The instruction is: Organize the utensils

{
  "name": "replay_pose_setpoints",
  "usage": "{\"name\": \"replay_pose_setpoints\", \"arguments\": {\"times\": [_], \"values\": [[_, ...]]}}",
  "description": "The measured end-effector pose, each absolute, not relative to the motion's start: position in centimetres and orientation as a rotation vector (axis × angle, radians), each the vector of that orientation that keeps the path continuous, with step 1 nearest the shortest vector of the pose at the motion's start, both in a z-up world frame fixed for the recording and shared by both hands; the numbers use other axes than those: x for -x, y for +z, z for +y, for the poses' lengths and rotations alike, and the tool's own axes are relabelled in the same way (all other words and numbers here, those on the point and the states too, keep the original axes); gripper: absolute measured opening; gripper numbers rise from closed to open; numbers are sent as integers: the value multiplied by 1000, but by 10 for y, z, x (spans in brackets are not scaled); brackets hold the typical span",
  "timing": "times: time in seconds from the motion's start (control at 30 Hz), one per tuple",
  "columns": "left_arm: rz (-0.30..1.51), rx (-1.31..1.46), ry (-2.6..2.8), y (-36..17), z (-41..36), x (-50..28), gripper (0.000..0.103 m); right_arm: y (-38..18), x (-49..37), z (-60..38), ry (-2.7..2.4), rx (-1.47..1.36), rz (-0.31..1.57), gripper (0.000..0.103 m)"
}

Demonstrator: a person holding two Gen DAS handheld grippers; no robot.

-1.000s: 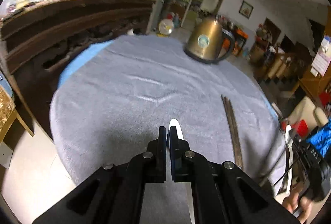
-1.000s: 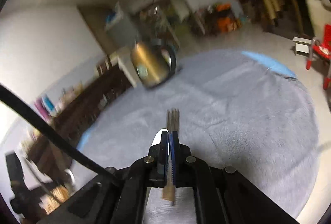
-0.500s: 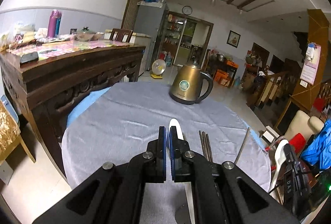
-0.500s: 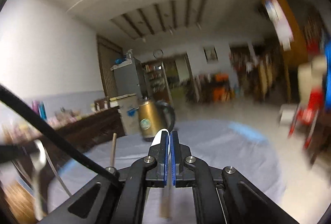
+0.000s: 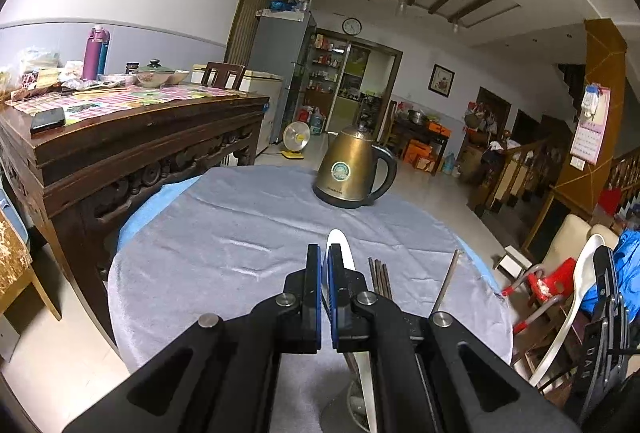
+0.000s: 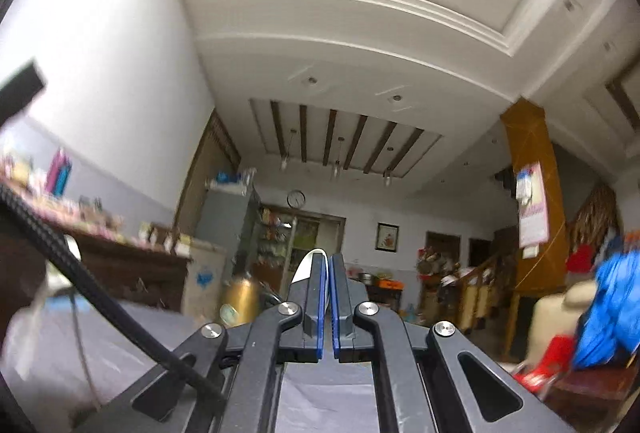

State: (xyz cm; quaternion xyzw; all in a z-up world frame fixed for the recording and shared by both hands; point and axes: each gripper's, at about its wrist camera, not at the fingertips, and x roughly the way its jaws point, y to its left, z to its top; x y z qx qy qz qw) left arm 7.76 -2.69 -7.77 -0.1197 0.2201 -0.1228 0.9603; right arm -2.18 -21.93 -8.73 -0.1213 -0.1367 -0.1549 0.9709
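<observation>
A: Two spoons in grasp. Left hand-held gripper (image 5: 324, 253) closed on a white spoon (image 5: 339, 243), bowl tip poking past the fingers, handle running down toward a metal holder (image 5: 348, 407) at the near edge of the counter (image 5: 224, 233). Right hand-held gripper (image 6: 328, 261) clamped on a second white spoon (image 6: 306, 267), off the near right edge, aimed up at the ceiling.

B: Risks?

A: The holder sits mostly hidden under the left fingers, so its mouth cannot be judged. Dark chopsticks (image 5: 380, 279) stand just right of the left spoon, one loose stick (image 5: 450, 281) leaning further right. My guess: lowering either spoon blind could knock those sticks or tip the holder off the near edge. Smooth spoon handles may also twist in a thin pinch.

B: Room to move?

A: Plenty on the far and left cloth; kettle (image 5: 350, 169) well apart at the far side. Carved sideboard (image 5: 120, 153) crowds the left. Right side drops straight to floor and chairs, so a slip there means a fallen spoon
</observation>
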Motion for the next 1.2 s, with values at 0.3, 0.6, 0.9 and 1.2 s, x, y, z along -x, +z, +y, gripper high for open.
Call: {"name": "replay_pose_setpoints", "arguments": {"times": [0.3, 0.6, 0.9, 1.2], "values": [[399, 251, -236, -84, -38, -81, 3, -81, 19, -223, -178, -106, -230, 3], [404, 271, -220, -95, -40, -91, 3, -101, 7, -213, -126, -166, -181, 3], [391, 269, -235, -103, -53, -93, 3, -124, -17, -199, -157, -73, -157, 3], [322, 193, -277, -110, -67, -86, 3, -147, -26, -196, -128, -33, -100, 3]]}}
